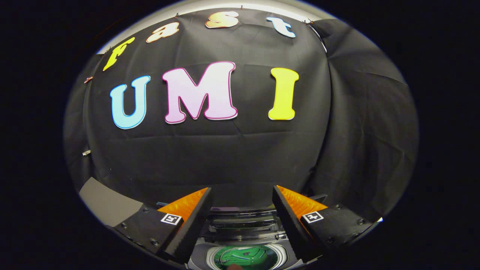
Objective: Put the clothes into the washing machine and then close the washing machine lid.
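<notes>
Clothes (245, 255): green garment, bunched, pale seam lines visible; inside round drum of washing machine (240, 240), below and between the fingers. Washing machine: top-loading, lid (242, 221) raised at the rear, drum open. Claw (242, 195): released, fingers spread wide, grasping nothing, above the drum.

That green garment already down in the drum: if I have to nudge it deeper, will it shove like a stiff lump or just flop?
The green garment lies crumpled in the washing machine drum between the open fingers of the gripper. Its folds suggest soft cloth, so it should probably flop and bunch rather than slide as one piece. It looks light, and unlikely to roll.
</notes>
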